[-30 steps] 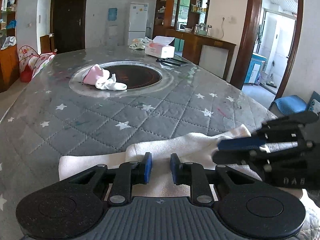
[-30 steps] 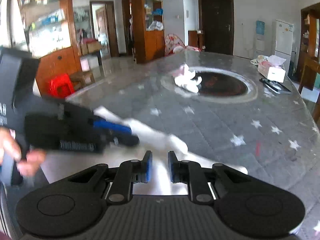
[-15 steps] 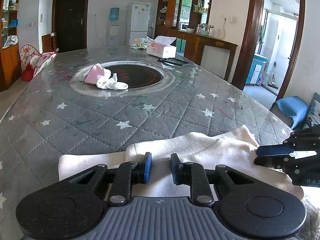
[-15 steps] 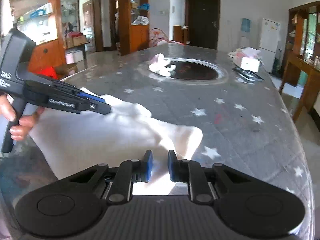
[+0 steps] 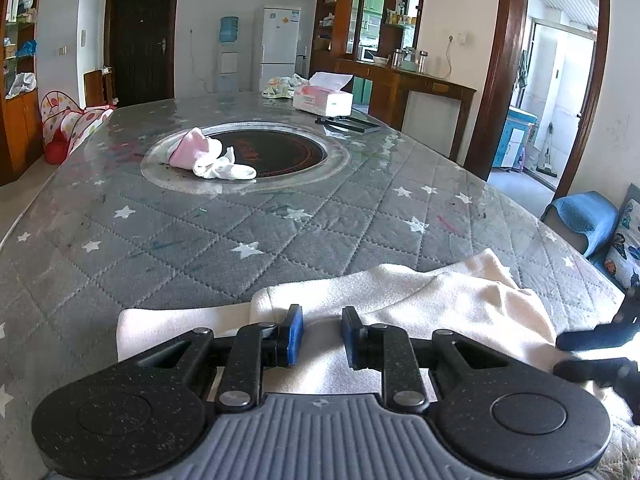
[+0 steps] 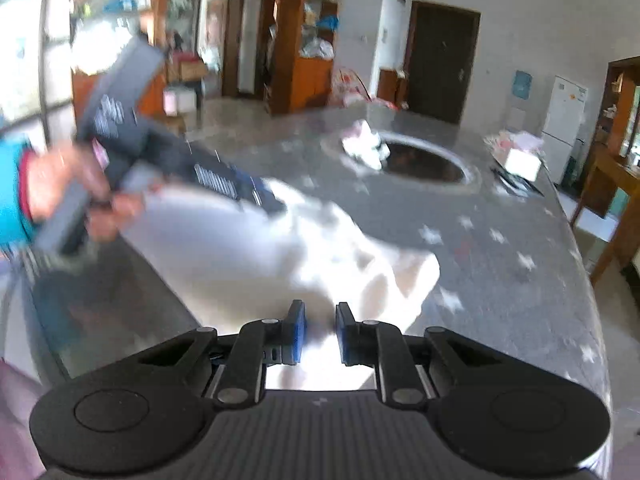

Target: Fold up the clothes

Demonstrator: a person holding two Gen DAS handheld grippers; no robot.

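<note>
The cream fleece garment (image 5: 420, 300) lies partly folded at the near edge of the grey star-quilted table (image 5: 280, 232), both the left gripper (image 5: 322, 334) and the right gripper (image 6: 318, 334) hovering narrowly parted, empty, seemingly poised to pinch its hem.

Ahead of me the grey star-quilted table cover (image 5: 256, 236) stretches away, with a round dark inset plate (image 5: 276, 152) at its middle. On the plate's left rim sits a pink and white bundle of small clothes (image 5: 208, 156). Toward the table's far right edge I see a tissue box (image 5: 323, 98) (one sheet sticking up) and, just nearer, flat black tongs or something similar (image 5: 346, 124). A white fridge (image 5: 278, 48) stands against the back wall.
</note>
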